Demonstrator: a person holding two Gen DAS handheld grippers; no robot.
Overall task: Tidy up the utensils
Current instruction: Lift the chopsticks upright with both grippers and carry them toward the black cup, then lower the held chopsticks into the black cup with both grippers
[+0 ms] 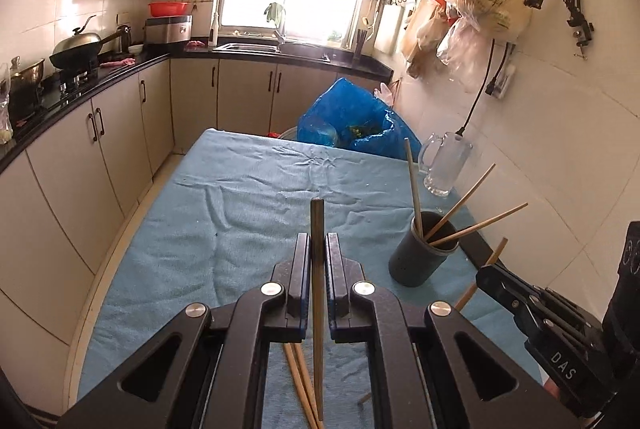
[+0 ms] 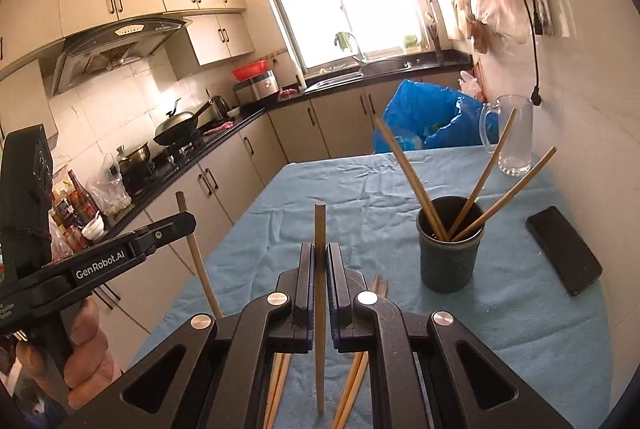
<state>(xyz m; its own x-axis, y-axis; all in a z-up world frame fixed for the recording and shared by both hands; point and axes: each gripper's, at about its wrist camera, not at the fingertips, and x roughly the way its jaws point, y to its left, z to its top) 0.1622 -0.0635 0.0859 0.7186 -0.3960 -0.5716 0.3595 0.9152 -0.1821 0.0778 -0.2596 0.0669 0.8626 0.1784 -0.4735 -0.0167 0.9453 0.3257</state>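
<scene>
My left gripper [image 1: 317,241] is shut on a wooden chopstick [image 1: 317,217] that stands upright above the blue tablecloth [image 1: 248,197]. My right gripper [image 2: 319,251] is shut on another chopstick [image 2: 319,225], also upright. A dark round holder [image 1: 424,249] with three chopsticks leaning in it stands to the right of both grippers; it also shows in the right wrist view [image 2: 450,245]. Loose chopsticks [image 1: 298,381] lie on the cloth under the left gripper, and more loose chopsticks [image 2: 352,385] lie under the right one. The left gripper with its chopstick shows at left in the right wrist view [image 2: 176,221].
A glass mug [image 2: 514,137] stands at the table's far right by the tiled wall. A black phone [image 2: 564,249] lies right of the holder. A blue plastic bag [image 1: 352,121] sits beyond the table's far edge. Kitchen counters run along the left.
</scene>
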